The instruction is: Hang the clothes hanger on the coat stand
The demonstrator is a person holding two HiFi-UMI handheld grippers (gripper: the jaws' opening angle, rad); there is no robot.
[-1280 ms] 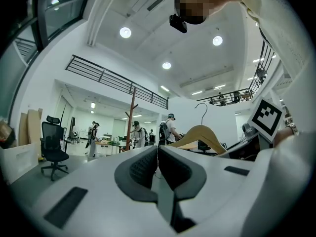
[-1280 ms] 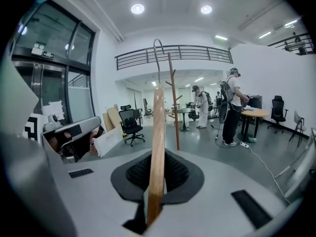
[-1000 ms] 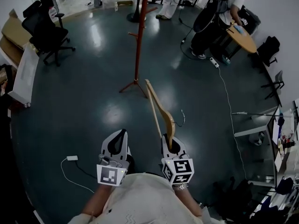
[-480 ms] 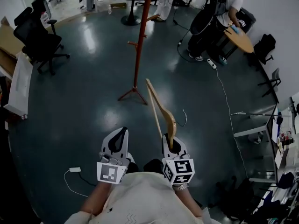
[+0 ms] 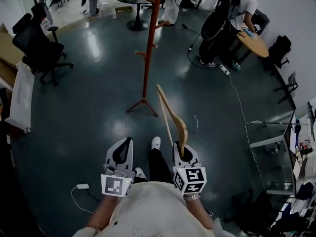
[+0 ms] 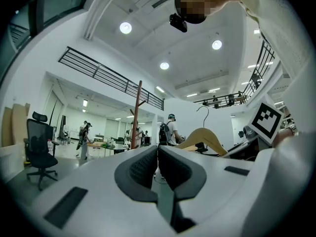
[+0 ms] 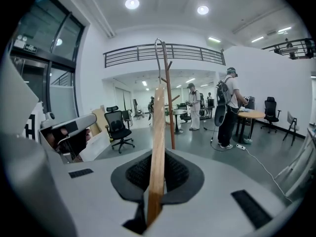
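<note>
- dark glossy floor (image 5: 89, 98) spreads across a large office, with a black swivel chair (image 5: 42, 43) off to the left.
- tall red-brown coat stand (image 5: 146, 48) stands ahead, well apart from the person.
- right tongs (image 5: 183, 153) are clenched on one end of the pale wooden clothes hanger (image 5: 170, 115), which juts forward toward the stand, not hung on it.
- left tongs (image 5: 123, 151) are pressed together, holding nothing.

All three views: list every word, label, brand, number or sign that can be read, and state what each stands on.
No readable text in any view.
Left marker cube: black-and-white square pattern only, no letters or digits.
Right marker cube: likewise a pattern, no text.
Small dark wall plate, right gripper view: too small to read.
</note>
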